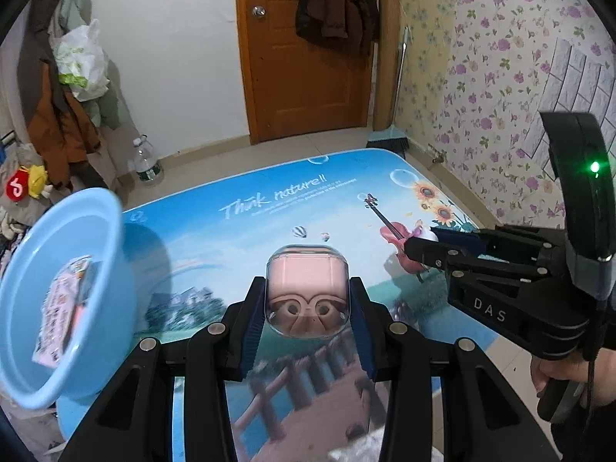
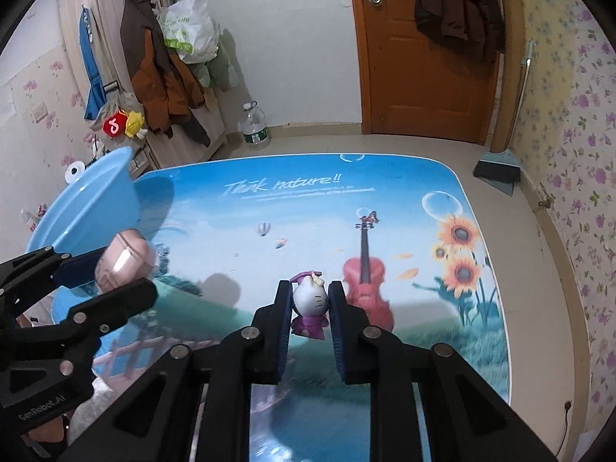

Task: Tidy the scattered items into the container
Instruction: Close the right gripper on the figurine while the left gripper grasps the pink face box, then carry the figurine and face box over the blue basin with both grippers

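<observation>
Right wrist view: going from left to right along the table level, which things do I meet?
Blue basin → pink case held in the left tongs → cat figurine held in the right tongs → broom on the floor by the flowered wall.

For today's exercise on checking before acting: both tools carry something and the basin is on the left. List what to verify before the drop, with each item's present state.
1. Left tool clamped on pink earbud case: ok.
2. Right tool clamped on cat figurine: ok.
3. Blue basin in view, opening unobstructed: ok.
4. Packet already inside leaves room: ok.
5. Tools clear of each other: ok.
6. Basin steady on the table: cannot tell.
</observation>
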A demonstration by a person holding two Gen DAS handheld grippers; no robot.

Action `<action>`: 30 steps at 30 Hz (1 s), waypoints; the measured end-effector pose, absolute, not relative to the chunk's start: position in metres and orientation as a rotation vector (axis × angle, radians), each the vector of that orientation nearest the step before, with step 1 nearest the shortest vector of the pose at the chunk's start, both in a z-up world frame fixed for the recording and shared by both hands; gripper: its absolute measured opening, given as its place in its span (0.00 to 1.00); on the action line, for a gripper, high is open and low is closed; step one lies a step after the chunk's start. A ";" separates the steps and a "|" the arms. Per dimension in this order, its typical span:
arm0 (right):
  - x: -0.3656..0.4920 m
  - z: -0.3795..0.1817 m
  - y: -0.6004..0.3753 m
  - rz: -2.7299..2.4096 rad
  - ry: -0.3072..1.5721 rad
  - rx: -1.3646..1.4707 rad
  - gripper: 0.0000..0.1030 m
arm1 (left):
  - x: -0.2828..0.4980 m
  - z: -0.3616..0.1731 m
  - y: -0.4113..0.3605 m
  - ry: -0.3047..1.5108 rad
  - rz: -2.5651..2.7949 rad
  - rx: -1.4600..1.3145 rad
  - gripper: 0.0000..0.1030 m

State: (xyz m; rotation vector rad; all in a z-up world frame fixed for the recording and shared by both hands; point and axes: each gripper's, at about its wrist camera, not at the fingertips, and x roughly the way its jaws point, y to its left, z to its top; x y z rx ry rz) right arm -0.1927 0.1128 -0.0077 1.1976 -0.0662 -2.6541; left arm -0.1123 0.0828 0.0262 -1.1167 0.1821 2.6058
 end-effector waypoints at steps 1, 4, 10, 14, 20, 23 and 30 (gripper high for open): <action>-0.186 -0.005 0.109 -2.665 -0.068 1.195 0.19 | -0.107 0.029 0.079 0.178 2.613 -1.110 0.38; -0.171 0.001 0.104 -2.689 -0.077 1.186 0.19 | -0.093 0.038 0.065 0.160 2.645 -1.088 0.38; -0.132 0.019 0.083 -2.760 -0.090 1.103 0.19 | -0.067 0.043 0.038 0.108 2.706 -1.081 0.38; -0.114 0.023 0.065 -2.759 -0.084 1.064 0.19 | -0.048 0.046 0.027 0.085 2.725 -1.062 0.38; -0.097 0.020 0.040 -2.780 -0.091 1.011 0.19 | -0.030 0.042 0.009 0.041 2.792 -1.043 0.38; -0.092 0.015 0.028 -2.771 -0.049 0.985 0.19 | -0.025 0.037 0.000 0.034 2.833 -1.040 0.38; -0.090 0.008 0.022 -2.749 -0.046 0.996 0.19 | -0.027 0.031 -0.015 -0.014 2.847 -1.068 0.38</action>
